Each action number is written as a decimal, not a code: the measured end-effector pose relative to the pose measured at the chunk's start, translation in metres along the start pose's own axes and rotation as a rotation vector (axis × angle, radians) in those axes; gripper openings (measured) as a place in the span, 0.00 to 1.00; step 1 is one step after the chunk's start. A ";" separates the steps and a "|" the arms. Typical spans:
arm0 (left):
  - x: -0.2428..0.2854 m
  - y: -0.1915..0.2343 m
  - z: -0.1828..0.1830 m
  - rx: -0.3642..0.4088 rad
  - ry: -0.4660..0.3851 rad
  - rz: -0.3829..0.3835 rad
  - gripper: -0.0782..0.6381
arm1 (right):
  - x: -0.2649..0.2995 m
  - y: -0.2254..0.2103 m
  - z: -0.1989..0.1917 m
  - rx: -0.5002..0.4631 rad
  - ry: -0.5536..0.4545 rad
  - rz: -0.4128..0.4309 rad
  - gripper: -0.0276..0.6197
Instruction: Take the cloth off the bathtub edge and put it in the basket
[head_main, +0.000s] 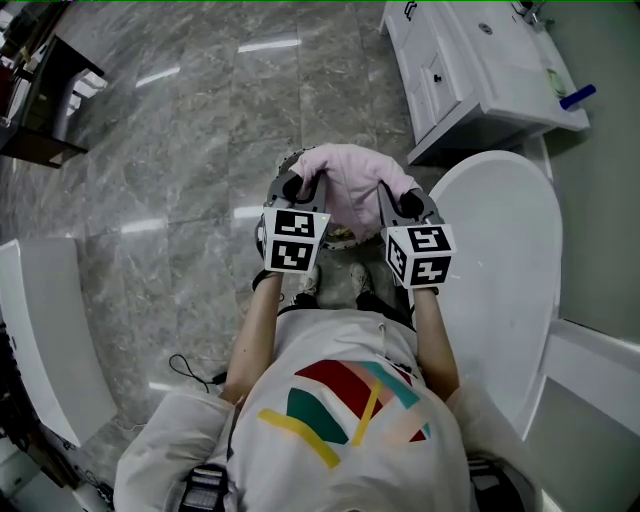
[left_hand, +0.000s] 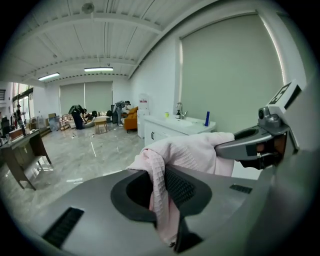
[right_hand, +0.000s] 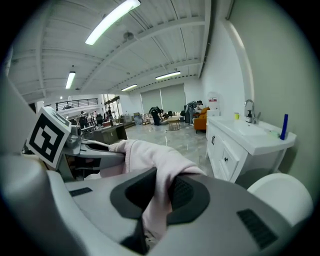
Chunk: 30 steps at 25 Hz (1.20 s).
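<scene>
A pale pink waffle cloth (head_main: 352, 178) hangs stretched between both grippers, at waist height in front of the person. My left gripper (head_main: 300, 188) is shut on the cloth's left edge, and the fabric (left_hand: 192, 152) drapes down between its pads. My right gripper (head_main: 398, 200) is shut on the right edge, with cloth (right_hand: 150, 155) folded through its jaws. Under the cloth a round basket (head_main: 287, 160) stands on the floor, mostly hidden, with only parts of its rim showing. The white bathtub (head_main: 505, 260) lies to the right.
A white vanity with a sink (head_main: 480, 70) stands at the far right, with a blue bottle (head_main: 577, 97) on it. A dark table (head_main: 45, 110) is at the far left. Another white fixture edge (head_main: 45, 330) lies at the left. The floor is grey marble tile.
</scene>
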<state>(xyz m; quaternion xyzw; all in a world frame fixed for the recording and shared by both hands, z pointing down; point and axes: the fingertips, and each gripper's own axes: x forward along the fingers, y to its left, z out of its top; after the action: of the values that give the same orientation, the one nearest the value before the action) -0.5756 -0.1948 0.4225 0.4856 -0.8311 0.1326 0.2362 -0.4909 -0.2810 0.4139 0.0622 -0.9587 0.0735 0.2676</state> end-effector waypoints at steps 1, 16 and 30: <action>0.004 -0.002 -0.007 -0.001 0.019 -0.005 0.20 | 0.003 -0.002 -0.008 0.017 0.016 -0.001 0.13; 0.035 -0.012 -0.067 -0.042 0.163 -0.035 0.20 | 0.024 -0.010 -0.075 0.110 0.186 -0.010 0.13; 0.041 0.006 -0.070 -0.102 0.196 0.045 0.35 | 0.036 -0.009 -0.103 0.083 0.214 -0.097 0.51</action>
<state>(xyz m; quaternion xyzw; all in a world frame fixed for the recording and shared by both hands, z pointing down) -0.5797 -0.1907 0.5035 0.4389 -0.8205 0.1421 0.3376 -0.4678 -0.2751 0.5210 0.1114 -0.9166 0.1063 0.3690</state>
